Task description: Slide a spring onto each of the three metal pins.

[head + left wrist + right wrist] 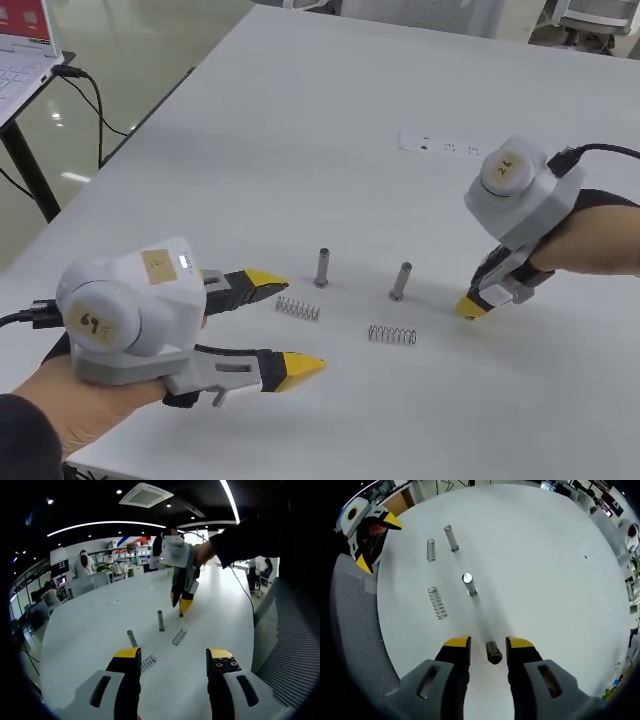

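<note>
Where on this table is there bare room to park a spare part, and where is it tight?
Crowded: the band between the left tool and right tool, holding two upright pins and two loose springs. Bare: the wide table stretch from the pins out to the socket strip, and the near edge to the right of the left tool.

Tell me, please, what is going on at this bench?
A person works a gripper in each hand on a white table. The right gripper has its open jaws either side of an upright spring, apparently on a pin. The second pin and third pin stand bare, with the first loose spring and second loose spring lying beside them. The left gripper is open nearby.
</note>
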### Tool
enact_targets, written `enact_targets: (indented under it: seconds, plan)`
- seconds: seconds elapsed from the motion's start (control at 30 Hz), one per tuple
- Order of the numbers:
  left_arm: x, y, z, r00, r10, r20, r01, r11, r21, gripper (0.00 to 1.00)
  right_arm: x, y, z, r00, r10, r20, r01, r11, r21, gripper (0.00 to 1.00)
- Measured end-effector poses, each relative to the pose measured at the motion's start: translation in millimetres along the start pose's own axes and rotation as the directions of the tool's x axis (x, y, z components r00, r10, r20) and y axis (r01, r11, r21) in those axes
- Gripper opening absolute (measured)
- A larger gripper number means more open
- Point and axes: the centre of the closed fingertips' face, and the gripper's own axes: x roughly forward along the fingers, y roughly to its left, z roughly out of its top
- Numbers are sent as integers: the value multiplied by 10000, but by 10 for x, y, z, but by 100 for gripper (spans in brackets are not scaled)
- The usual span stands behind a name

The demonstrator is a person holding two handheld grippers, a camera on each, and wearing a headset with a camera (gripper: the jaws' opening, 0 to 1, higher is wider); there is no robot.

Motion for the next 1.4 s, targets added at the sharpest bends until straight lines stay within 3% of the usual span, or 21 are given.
enact_targets:
  seconds: [0.13,0.43,0.8,1.1,1.4]
  plan:
    - [-3,4,-6,10000,11,-8,-11,10000,1,51,-39,51,95,9999,-18,124,24,9986,-521,30]
    - [-12,1,2,10000,29,-1,-29,10000,10,51,-64,292,254,9978,550,369,-503,9918,-1176,29]
    - [-14,-14,7,10000,30,15,-30,10000,17,50,1,586,301,9914,1281,255,-1207,9732,-1956,27]
    - [-23,-12,-5,10000,48,-7,-48,10000,2,50,169,673,299,9885,1507,80,-1447,9619,-2320,23]
    - [-15,-23,-6,10000,29,-12,-29,10000,-2,50,338,677,261,9905,1352,-262,-1372,9522,-2728,19]
